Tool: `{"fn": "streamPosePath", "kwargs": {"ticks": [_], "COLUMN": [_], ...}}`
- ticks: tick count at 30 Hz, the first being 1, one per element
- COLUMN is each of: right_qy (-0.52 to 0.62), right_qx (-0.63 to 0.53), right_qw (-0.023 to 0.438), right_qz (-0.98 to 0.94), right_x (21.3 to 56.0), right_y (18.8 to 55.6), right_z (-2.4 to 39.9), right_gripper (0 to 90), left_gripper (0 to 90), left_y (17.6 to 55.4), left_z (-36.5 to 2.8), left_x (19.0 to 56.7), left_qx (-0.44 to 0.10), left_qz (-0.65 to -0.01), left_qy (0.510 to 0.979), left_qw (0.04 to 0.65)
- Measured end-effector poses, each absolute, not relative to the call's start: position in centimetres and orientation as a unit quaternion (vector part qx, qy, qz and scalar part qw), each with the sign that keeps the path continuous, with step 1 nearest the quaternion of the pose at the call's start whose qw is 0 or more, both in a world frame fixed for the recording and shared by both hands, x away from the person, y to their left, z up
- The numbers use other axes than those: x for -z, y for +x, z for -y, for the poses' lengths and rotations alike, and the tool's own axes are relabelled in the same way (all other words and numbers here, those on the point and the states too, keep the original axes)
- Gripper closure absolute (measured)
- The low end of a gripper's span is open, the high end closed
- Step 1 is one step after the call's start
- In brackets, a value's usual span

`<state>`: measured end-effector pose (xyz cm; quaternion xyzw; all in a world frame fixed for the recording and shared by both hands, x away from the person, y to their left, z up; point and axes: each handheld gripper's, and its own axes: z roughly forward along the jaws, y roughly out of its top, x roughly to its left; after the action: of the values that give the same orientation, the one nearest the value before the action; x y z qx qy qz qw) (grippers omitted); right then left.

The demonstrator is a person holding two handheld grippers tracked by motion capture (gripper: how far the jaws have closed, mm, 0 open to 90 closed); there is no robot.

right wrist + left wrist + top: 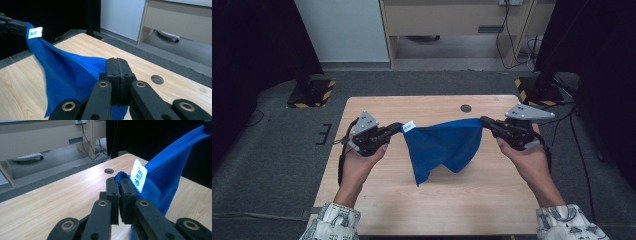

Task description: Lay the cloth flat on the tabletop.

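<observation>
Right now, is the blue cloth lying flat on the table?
No, the blue cloth hangs stretched between the left gripper and right gripper.

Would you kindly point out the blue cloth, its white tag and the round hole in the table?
blue cloth (444, 142), high view, middle of the hanging fabric.
white tag (138, 175), left gripper view, printed face.
round hole (466, 108), high view, its dark centre.

hidden: blue cloth (67, 75) corner inside jaws | unreadable: white tag (138, 175) print | cut off: sleeves (332, 221)
</observation>
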<state>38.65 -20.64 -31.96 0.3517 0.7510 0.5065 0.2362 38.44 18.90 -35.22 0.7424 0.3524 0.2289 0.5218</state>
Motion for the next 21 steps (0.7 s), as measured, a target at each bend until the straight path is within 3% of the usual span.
{"fn": "streamPosePath", "kwargs": {"ticks": [21], "right_qy": [0.359], "right_qx": [-0.512], "right_qw": [0.23], "right_qz": [-0.746], "right_x": [32.9], "right_y": [38.1], "right_z": [21.2], "right_gripper": [89.5], "left_gripper": [86.5], "left_y": [37.8], "left_z": [-18.9], "left_x": [34.9], "left_qx": [-0.218], "left_qz": [-0.344], "left_qy": [0.739], "left_qw": [0.536]}}
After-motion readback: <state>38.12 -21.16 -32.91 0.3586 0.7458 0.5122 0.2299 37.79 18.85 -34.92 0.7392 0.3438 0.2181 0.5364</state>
